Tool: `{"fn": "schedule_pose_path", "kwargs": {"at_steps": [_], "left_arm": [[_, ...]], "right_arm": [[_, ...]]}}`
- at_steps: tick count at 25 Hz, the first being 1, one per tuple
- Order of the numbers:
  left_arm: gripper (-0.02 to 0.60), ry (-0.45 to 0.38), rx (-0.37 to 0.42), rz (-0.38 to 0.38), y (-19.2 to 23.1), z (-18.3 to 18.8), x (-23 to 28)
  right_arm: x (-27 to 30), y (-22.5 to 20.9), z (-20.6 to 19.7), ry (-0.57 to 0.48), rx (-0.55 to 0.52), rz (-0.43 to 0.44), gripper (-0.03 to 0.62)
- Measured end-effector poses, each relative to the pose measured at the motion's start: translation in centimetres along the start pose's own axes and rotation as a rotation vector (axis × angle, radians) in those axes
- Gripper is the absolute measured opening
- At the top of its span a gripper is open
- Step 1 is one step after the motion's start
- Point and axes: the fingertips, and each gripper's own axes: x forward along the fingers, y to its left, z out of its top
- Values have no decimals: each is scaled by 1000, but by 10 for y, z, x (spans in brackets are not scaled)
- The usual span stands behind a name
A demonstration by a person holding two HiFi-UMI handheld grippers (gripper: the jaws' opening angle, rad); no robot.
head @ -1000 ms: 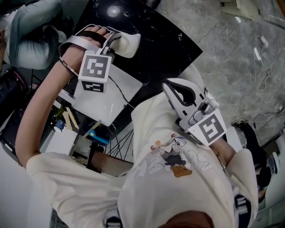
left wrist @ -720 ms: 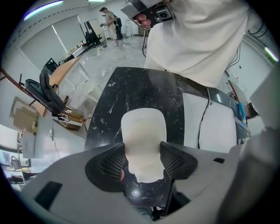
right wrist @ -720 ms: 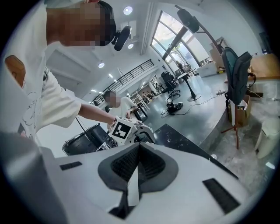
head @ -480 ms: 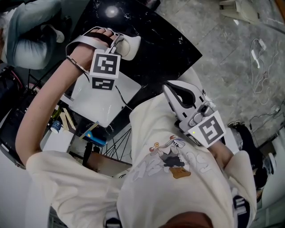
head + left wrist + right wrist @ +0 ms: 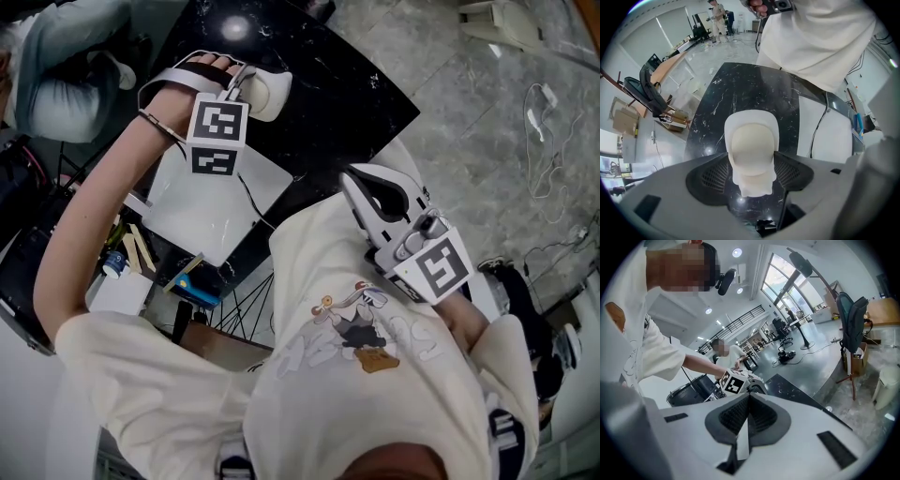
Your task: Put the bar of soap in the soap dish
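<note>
A white soap dish (image 5: 751,119) lies on the black marble table (image 5: 740,89), and a cream bar of soap (image 5: 751,147) rests inside it. My left gripper (image 5: 751,164) points straight down over it. Its jaws are opening, with the dish and soap between them and the pads close beside the dish's sides. In the head view the dish (image 5: 270,94) peeks out beside the left gripper's marker cube (image 5: 218,125); the fingertips are hidden there. My right gripper (image 5: 749,401) is shut and empty, held near my torso (image 5: 361,183).
A white board (image 5: 211,202) lies on the table beside the dish, with a dark cable (image 5: 820,122) running over it. The table's edge (image 5: 394,117) drops to a grey stone floor. Another person sits at the far left (image 5: 66,75).
My left gripper has sunk a little over the dish and shifted slightly right in the head view. The right gripper has stayed where it was.
</note>
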Motion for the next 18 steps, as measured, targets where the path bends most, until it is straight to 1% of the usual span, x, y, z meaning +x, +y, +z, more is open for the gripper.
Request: {"fn": "schedule_pose_path", "kwargs": {"at_steps": [2, 4, 7, 9, 13, 15, 18], "left_arm": [[295, 13, -17, -2, 0, -5, -2], [295, 18, -32, 14, 3, -7, -7], [294, 6, -33, 90, 9, -2, -25], [293, -9, -63, 130, 11, 3, -36], [291, -13, -164, 191, 11, 4, -58], [262, -26, -239, 228, 8, 5, -74], [213, -61, -378, 305, -1, 11, -106]], "right_arm": [[-5, 0, 0, -2, -4, -8, 6], [-10, -3, 1, -9, -6, -25, 6], [-16, -5, 1, -24, -2, -29, 6], [-18, -4, 2, -29, -6, -20, 6], [-24, -4, 7, -39, -12, 1, 6], [-25, -3, 9, -36, -12, 27, 6], [-25, 1, 15, -22, -31, 82, 6]]}}
